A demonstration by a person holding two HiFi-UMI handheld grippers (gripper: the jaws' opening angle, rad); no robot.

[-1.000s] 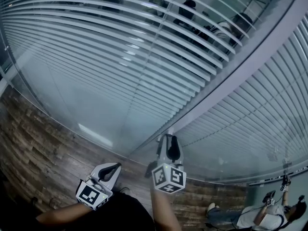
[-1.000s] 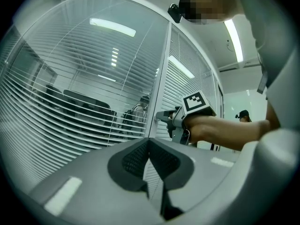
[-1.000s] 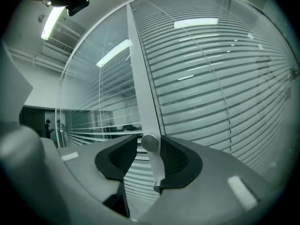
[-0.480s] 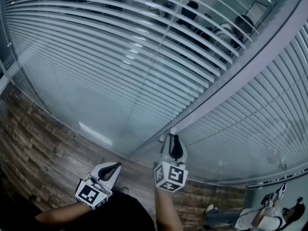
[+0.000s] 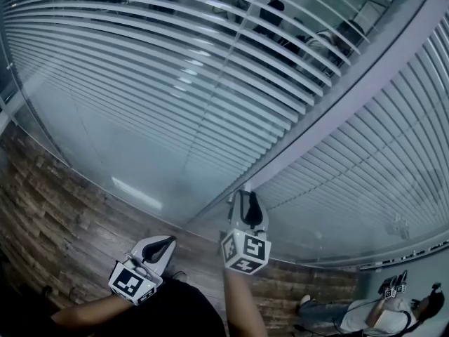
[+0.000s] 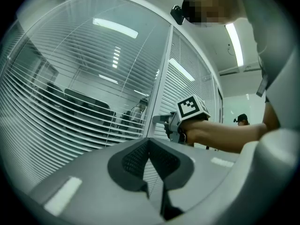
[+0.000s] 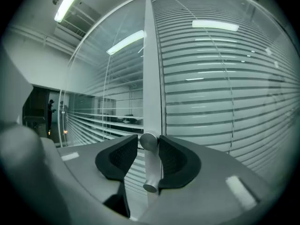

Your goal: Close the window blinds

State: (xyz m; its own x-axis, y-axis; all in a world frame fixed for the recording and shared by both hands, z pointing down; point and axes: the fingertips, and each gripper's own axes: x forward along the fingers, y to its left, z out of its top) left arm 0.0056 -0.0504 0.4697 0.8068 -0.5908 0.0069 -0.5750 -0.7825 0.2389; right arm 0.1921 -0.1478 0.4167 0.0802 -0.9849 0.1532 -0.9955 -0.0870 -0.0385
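The blinds (image 5: 175, 83) hang behind the glass in front of me, with their slats running level across both panes. The slats left of the mullion (image 5: 337, 111) are tilted open enough that I can see the room beyond, and those to its right lie flatter. A short metal knob (image 7: 150, 165) sticks out of the mullion toward me, its long axis in line with my jaws. My right gripper (image 5: 243, 196) points at the mullion with that knob between its jaws. They have just been opening and now stand wide: the knob rests against the right pad, with a gap on the other side. My left gripper (image 5: 170, 241) hangs lower and nearer to me, clenched on nothing.
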